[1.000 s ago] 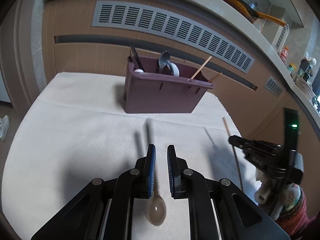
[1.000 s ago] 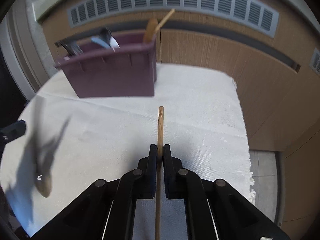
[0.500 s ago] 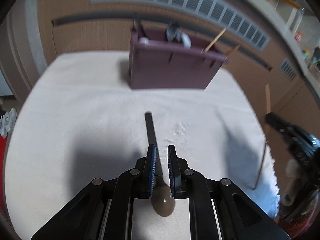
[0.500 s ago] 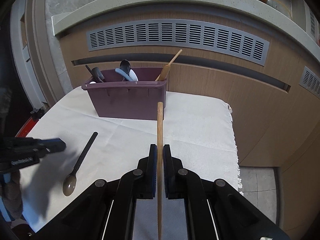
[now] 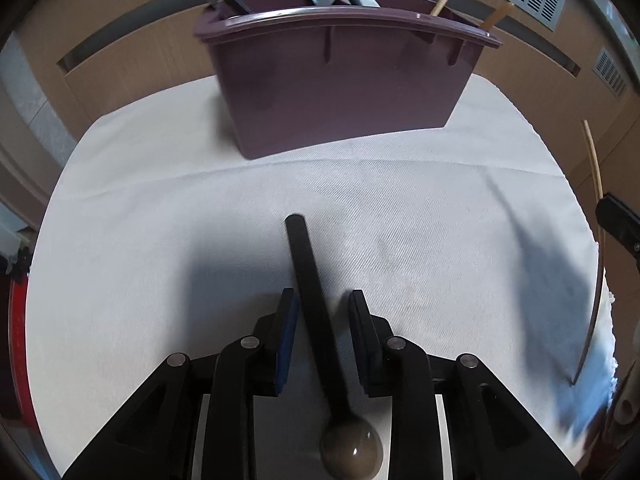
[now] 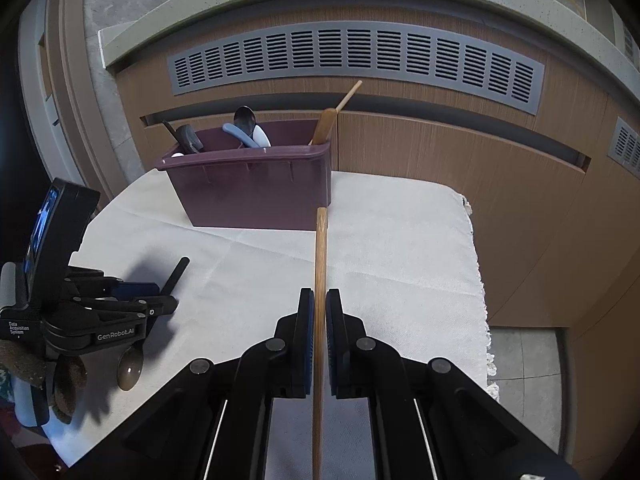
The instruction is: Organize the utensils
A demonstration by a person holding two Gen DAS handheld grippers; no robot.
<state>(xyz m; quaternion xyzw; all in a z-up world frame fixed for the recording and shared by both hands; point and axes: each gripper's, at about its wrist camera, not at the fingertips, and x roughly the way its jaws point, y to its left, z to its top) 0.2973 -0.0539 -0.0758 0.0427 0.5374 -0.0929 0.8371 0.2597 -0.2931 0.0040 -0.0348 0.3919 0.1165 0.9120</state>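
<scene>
Utensils mid-sort: one spoon left flat on desk [image 5: 400,200], one chopstick in hand.
Maroon caddy [image 5: 340,80] at desk's far side, part-filled. Left gripper [image 5: 323,312] apart, straddling dark spoon [image 5: 316,320] handle, not yet pinched; likely next: close, lift, carry to caddy. Right gripper [image 6: 315,312] clamped on wooden chopstick [image 6: 320,264], held clear of cloth, aimed toward caddy's right compartment.
</scene>
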